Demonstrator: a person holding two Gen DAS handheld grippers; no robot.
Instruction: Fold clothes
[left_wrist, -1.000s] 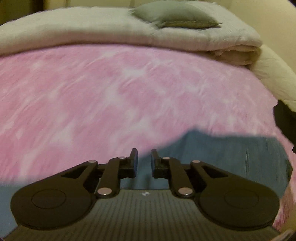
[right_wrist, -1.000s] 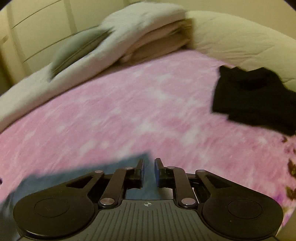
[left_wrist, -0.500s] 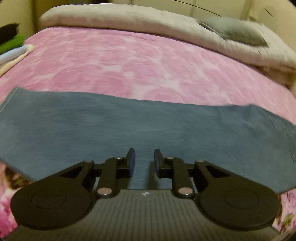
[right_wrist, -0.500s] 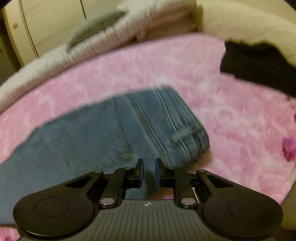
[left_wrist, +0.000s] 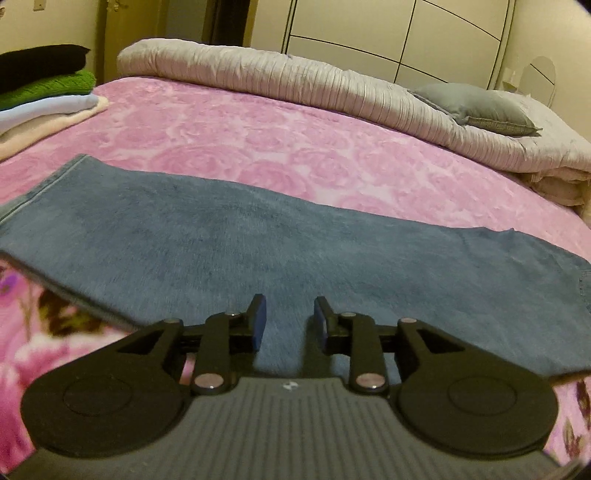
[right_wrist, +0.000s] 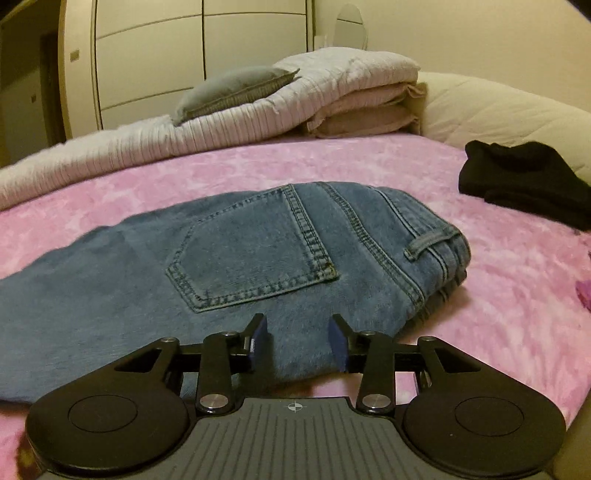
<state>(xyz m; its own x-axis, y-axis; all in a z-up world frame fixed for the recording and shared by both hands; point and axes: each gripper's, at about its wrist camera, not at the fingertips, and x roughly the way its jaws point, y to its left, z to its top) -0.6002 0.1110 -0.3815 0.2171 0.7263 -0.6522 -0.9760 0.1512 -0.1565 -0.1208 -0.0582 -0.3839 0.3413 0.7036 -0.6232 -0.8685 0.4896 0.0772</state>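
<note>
Our left gripper (left_wrist: 287, 319) and right gripper (right_wrist: 299, 341) hover parted, empty, over the jeans (right_wrist: 258, 251); the hem is cut off at the frame edge.

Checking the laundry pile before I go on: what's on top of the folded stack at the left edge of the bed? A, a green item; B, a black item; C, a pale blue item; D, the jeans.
B: the black item tops the stack, above green.

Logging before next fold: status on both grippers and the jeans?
Left gripper open, empty, over leg section. Right gripper open, empty, near waistband end. Jeans flat on pink blanket, folded lengthwise, back pocket up. Nothing on them; black garment apart.
</note>
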